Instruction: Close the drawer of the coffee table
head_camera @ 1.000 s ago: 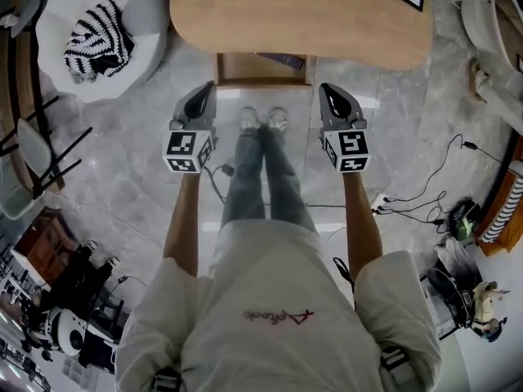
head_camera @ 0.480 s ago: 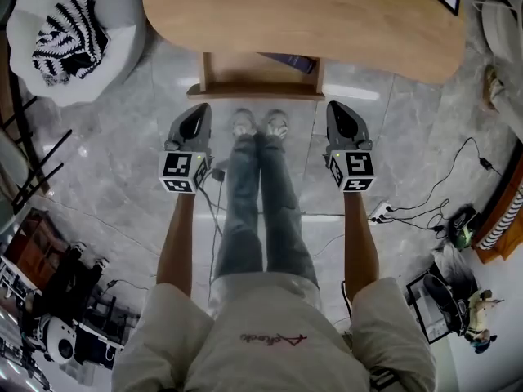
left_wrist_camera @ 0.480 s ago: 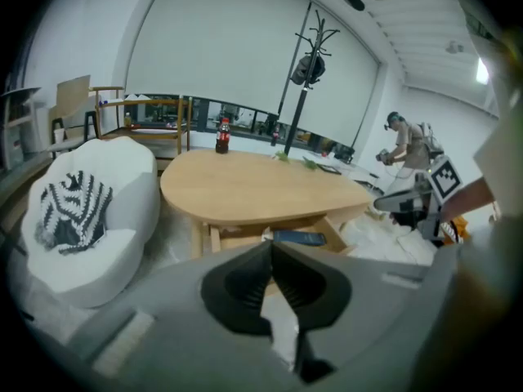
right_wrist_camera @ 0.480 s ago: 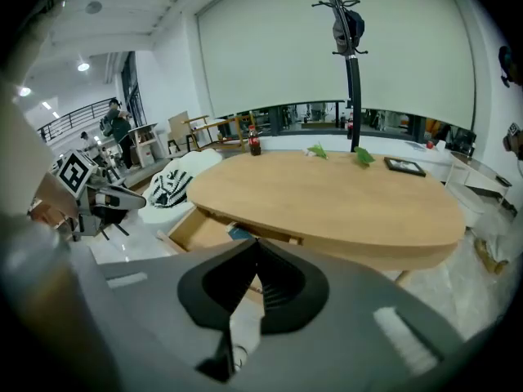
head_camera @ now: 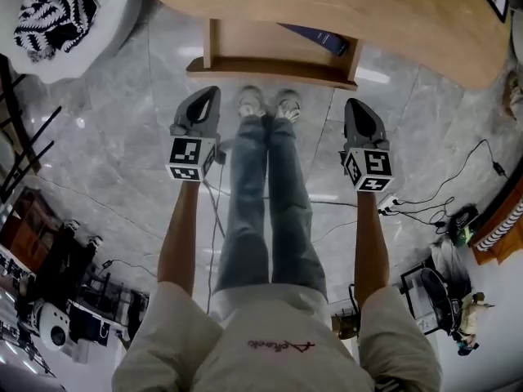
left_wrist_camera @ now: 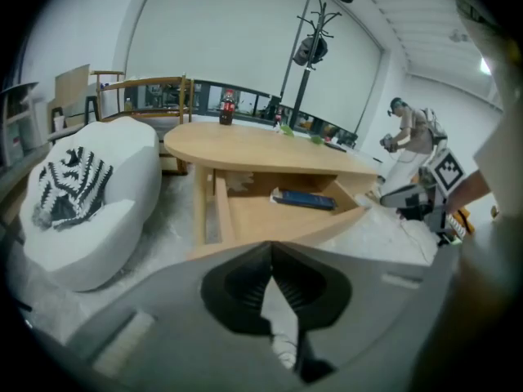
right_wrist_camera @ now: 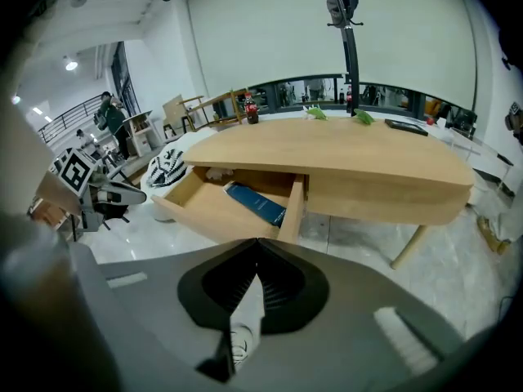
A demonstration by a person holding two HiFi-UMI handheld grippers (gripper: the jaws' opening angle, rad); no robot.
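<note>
The wooden coffee table [head_camera: 327, 6] fills the top of the head view. Its drawer [head_camera: 270, 70] stands pulled out toward me, with a dark blue book [head_camera: 323, 39] lying inside. My left gripper [head_camera: 209, 92] hangs shut just short of the drawer's left front corner, apart from it. My right gripper [head_camera: 354, 104] is shut too, below the drawer's right corner. In the left gripper view the open drawer [left_wrist_camera: 270, 219] and book [left_wrist_camera: 304, 199] lie beyond the closed jaws [left_wrist_camera: 271, 247]. From the right gripper view, the drawer [right_wrist_camera: 221, 211] sits ahead of the closed jaws [right_wrist_camera: 258, 243]. Both hold nothing.
A white beanbag with a striped cloth [head_camera: 49, 15] sits left of the table. Cables [head_camera: 425, 198] trail over the marble floor at right. My own feet [head_camera: 265, 104] stand before the drawer. A coat stand [right_wrist_camera: 347, 23] rises behind the table, and a person [left_wrist_camera: 413, 133] stands beyond it.
Both grippers have sunk toward the floor, shut throughout. In the head view the table and drawer have grown larger and shifted right, and the grippers sit closer to the drawer front.
</note>
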